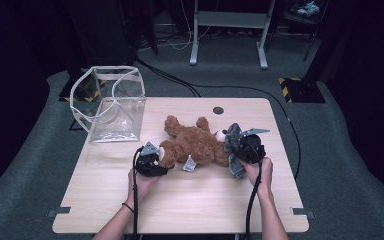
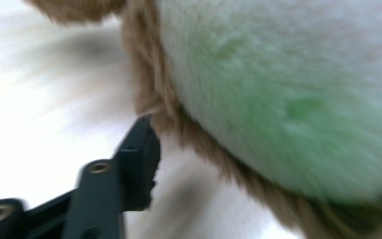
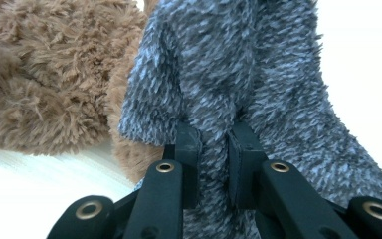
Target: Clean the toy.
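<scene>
Now: bear [image 1: 195,145] lies mid-surface [image 1: 180,195], a claw at each end.
Right claw [image 3: 213,144] is pinched on the grey fuzzy cloth [image 3: 258,84] at the bear's head end. Left claw [image 1: 150,162] sits against a pale-soled foot [image 2: 288,94]; one jaw visible, so spread or pressed together: cannot tell. Clear bag [image 1: 112,102] stands at the far left corner.

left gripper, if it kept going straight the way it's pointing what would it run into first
Most likely the teddy bear. In the left gripper view its pale paw pad and brown fur sit right ahead of the left gripper, very close, though blur makes it unclear whether they already touch.
</scene>
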`<state>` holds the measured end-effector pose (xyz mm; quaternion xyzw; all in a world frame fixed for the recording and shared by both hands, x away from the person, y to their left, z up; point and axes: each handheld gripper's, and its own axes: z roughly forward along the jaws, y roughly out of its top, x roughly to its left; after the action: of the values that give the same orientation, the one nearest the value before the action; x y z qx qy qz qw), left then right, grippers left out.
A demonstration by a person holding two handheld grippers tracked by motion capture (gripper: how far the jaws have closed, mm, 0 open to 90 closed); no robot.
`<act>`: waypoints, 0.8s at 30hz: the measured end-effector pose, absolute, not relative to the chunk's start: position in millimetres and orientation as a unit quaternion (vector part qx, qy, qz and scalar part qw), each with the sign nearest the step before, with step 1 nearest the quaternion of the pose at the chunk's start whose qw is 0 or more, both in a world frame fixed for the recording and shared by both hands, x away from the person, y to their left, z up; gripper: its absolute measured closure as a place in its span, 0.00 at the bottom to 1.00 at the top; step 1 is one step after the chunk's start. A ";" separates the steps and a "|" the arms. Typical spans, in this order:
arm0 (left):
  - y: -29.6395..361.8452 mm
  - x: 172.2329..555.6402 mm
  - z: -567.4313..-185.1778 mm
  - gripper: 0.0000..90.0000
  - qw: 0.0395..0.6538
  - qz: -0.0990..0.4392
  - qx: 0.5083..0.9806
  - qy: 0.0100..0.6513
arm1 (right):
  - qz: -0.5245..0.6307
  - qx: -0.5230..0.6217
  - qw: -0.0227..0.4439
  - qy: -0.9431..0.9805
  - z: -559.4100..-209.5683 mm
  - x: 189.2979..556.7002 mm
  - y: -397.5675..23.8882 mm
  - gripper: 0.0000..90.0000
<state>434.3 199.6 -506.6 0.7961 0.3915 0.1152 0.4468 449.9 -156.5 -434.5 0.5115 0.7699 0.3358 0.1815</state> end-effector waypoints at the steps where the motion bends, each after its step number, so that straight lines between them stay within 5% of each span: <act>1: 200.4 431.9 -508.2 0.43 0.442 0.114 0.797 0.394 | 0.337 0.505 0.184 0.773 -435.5 449.2 -157.3 0.87; 10: 212.3 422.1 -513.8 0.19 0.403 0.115 0.808 0.414 | 0.348 0.504 0.199 0.765 -433.7 440.9 -158.2 0.86; 24: 229.2 421.4 -523.1 0.17 0.378 0.122 0.816 0.420 | 0.371 0.510 0.224 0.743 -413.2 417.7 -181.2 0.79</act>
<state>421.4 229.2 -523.1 0.8161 0.4200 0.1219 0.3778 417.7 -181.2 -413.2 0.5105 0.7427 0.3707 0.2244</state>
